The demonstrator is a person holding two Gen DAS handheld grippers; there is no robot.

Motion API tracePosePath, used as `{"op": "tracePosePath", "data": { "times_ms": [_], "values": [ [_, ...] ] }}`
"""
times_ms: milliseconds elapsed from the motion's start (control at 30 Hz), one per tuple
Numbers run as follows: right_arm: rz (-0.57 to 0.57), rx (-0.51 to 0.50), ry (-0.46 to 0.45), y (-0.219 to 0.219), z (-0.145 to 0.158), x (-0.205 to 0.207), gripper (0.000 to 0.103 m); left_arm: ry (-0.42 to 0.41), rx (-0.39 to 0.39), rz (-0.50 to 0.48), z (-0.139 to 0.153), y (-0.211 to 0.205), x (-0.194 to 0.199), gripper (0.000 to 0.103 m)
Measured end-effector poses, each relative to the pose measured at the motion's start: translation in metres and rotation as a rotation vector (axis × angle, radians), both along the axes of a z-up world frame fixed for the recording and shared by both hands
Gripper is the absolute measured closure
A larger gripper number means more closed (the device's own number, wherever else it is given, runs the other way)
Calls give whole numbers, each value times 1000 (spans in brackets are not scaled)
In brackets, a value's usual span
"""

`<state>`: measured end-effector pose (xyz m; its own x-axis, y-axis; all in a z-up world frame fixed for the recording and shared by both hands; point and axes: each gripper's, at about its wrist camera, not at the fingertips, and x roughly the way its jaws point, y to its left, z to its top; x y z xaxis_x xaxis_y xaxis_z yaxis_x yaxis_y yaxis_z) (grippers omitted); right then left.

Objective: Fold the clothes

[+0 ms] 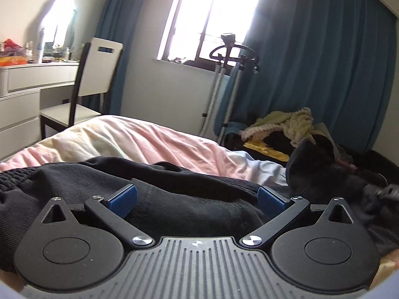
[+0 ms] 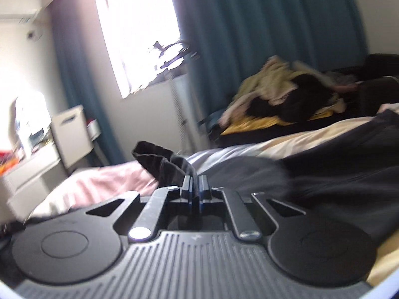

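- The left tool (image 1: 197,200) stands released, its blue pads (image 1: 124,200) spread wide over a black garment (image 1: 174,199) that lies flat on the bed (image 1: 139,139).
- The garment's far edge runs across the pink and cream bedding; its ribbed hem (image 1: 17,182) lies at the left, near the bed's side.
- The right tool (image 2: 195,186) is clenched on a gathered fold of black fabric (image 2: 162,159), which stands up from between the jaws and leans left; the rest of this cloth (image 2: 336,174) spreads to the right over the bed. This view is blurred.
- Beyond the garment the bedding lies bare up to its far edge.
- At the far right of the bed a pile of clothes (image 1: 294,127), yellow, cream and black, crowds that corner.
- Past the bed's left side stand a chair (image 1: 97,74) and a white desk (image 1: 37,74); a stand (image 1: 229,57) rises before the window (image 1: 212,17), beside blue curtains (image 1: 324,62).
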<state>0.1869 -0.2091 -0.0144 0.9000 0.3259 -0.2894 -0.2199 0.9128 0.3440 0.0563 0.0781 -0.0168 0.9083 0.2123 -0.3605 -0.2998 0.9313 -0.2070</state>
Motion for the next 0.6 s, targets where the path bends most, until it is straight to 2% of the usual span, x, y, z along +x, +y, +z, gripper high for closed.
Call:
{"op": "tracePosePath", "data": {
  "times_ms": [100,300,400,500,600],
  "values": [
    [-126,69,-18,-57,6,7,98,13,32,-26,-3,-11,2,0],
    [-313,79,-49,-158,-4,28,99,38,115,-45,-9,-29,9,0],
    [-405,137,-70,-214,-8,35,99,60,143,-57,-14,-39,16,0],
    [-481,176,-139,-263,-2,34,99,83,157,-86,-16,-49,21,0],
    [-547,211,-260,-303,-3,13,99,96,181,-105,-20,-56,26,0]
  ]
}}
